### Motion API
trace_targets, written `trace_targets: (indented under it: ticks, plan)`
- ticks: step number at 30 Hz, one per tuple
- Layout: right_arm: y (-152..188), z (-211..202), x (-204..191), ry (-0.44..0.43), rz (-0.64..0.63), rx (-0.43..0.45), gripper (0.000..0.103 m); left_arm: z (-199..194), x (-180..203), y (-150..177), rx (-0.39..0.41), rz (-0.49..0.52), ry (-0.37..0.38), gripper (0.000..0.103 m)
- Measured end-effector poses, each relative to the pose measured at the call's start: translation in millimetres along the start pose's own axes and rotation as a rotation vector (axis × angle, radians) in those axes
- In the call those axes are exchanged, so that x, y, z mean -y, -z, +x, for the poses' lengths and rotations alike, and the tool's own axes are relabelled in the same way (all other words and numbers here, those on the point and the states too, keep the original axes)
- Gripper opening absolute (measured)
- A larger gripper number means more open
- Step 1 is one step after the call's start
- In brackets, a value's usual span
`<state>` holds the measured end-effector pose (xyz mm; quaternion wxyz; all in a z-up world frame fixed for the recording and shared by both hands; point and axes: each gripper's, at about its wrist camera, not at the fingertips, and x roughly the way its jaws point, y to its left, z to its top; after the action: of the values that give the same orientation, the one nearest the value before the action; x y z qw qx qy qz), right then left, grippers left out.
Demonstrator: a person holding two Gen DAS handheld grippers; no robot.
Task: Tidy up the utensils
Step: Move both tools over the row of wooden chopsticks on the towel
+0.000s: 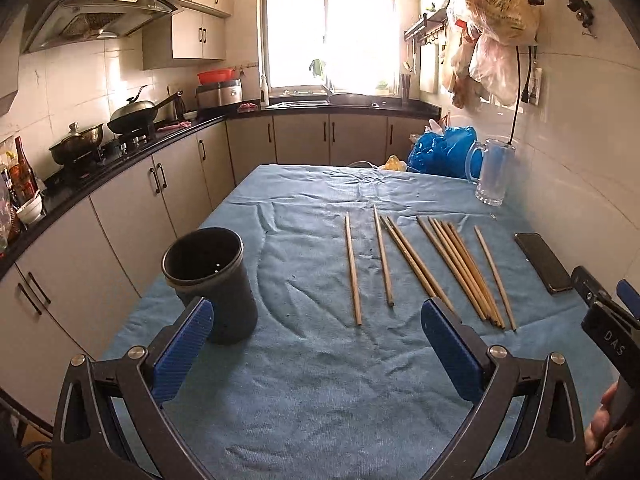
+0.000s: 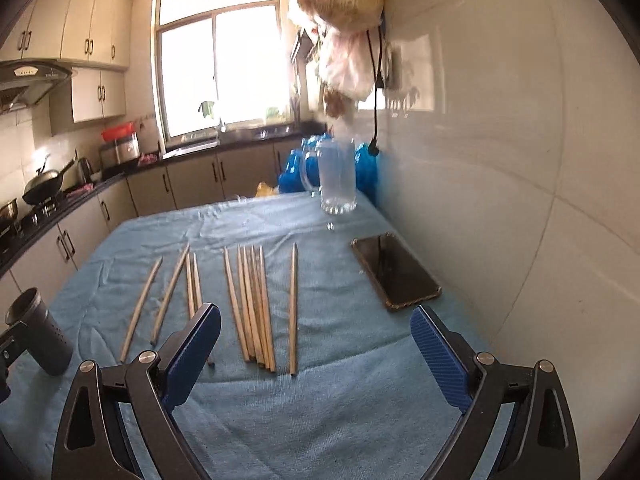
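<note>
Ten wooden chopsticks [image 1: 424,268] are lying side by side on the blue cloth [image 1: 312,380] covering the worktop, spread across its middle toward the wall-side edge: two singles, then a touching pair, then a tight bundle, then one more single. Nearer the worktop's open edge a dark cylindrical utensil holder [image 1: 214,282] is standing upright, its mouth showing nothing inside, well apart from the chopsticks. A black phone [image 2: 394,272] is lying flat along the wall-side edge, just beside the last chopstick. At the far corner by the wall a clear glass mug [image 2: 336,178] is standing upright, with blue plastic bags [image 1: 442,152] behind it.

Both tools are hovering over the near edge. The left hand-held gripper [image 1: 316,340] is holding its blue pads wide apart with nothing between them, one pad overlapping the holder in view. The right hand-held gripper [image 2: 316,344] is likewise spread wide and carrying nothing, pointing toward the bundle.
</note>
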<state>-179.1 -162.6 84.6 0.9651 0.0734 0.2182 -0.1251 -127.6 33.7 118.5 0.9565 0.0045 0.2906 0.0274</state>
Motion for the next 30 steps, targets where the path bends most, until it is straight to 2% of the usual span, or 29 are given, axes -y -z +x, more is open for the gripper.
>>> trace_targets:
  ticks: [8,14,21,30]
  plan:
    - [3,-22,4,-0.002,0.003,0.072,0.098,-6,7,4,-0.01,0.017,0.012,0.103]
    - [4,-26,5,-0.007,-0.002,0.073,0.098,-6,6,5,-0.032,0.013,0.03,0.103]
    - [8,-23,9,-0.009,0.01,0.061,0.098,-7,11,7,-0.032,0.032,0.024,0.103]
    - [11,-14,12,-0.01,0.016,0.035,0.098,7,16,7,-0.073,0.045,0.019,0.103]
